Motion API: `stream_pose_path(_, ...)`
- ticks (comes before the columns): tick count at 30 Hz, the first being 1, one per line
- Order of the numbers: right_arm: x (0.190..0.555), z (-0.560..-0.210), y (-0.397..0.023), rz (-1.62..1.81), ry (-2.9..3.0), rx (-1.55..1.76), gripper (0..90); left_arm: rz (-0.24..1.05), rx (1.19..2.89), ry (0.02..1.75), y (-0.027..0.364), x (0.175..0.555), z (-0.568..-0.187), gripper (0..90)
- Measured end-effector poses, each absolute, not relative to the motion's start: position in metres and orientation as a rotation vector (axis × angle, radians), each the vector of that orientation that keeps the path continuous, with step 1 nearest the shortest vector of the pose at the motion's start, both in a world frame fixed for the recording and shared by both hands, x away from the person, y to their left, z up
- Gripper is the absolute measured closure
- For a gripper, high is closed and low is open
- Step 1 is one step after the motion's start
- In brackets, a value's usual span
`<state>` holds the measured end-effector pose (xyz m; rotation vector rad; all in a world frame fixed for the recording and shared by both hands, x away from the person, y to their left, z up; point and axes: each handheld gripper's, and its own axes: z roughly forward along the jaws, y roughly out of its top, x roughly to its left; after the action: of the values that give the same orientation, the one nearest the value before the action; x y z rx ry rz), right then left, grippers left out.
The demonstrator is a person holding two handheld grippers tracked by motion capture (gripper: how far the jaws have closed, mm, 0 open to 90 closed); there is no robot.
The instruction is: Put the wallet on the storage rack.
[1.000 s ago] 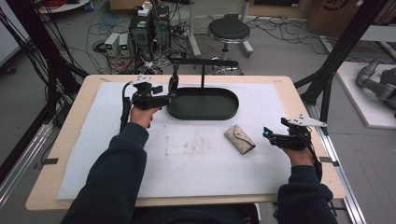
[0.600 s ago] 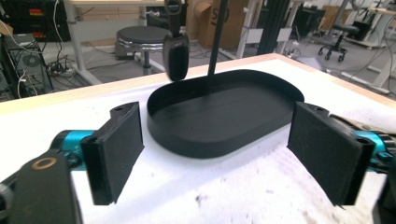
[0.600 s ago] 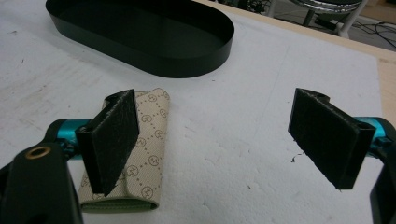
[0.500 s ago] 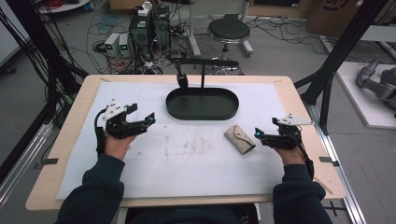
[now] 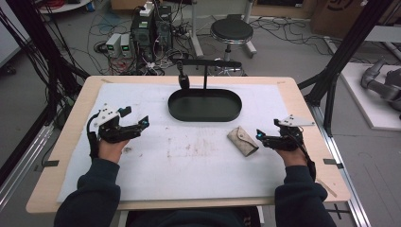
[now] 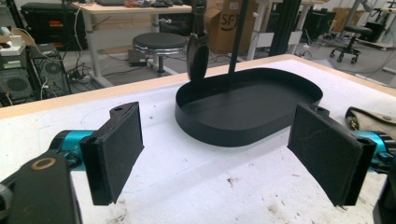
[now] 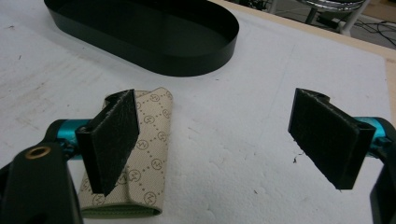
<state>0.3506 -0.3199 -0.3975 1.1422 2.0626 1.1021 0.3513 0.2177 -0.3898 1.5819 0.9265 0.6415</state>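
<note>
Grippers left [image 5: 142,124] and right [image 5: 260,137] both gape wide, holding nothing. Beige monogrammed fabric pouch [image 5: 243,140] lies just beside right one, near black oval metal tray [image 5: 204,105].

Plenty of open white mat [image 5: 189,165] mid-table. Only blockers: black oval tray [image 5: 204,105] with its hanging stand [image 5: 205,71] at 12 o'clock, beige pouch [image 5: 242,140] at 3.

One black oval metal tray [image 5: 204,105] is counted, one beige patterned fabric pouch [image 5: 242,140] (folded shut), one dark key fob hung from a black stand [image 5: 183,81], and one round black stool [image 5: 231,31].
</note>
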Motion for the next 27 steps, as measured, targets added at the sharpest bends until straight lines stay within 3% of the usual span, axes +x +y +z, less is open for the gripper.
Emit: stream_pose_path(27,0.355,-0.42,-0.28,1.046,2.239,1.083,16.6,0.604,1.585,0.953,0.224,0.347,-0.4,17.7)
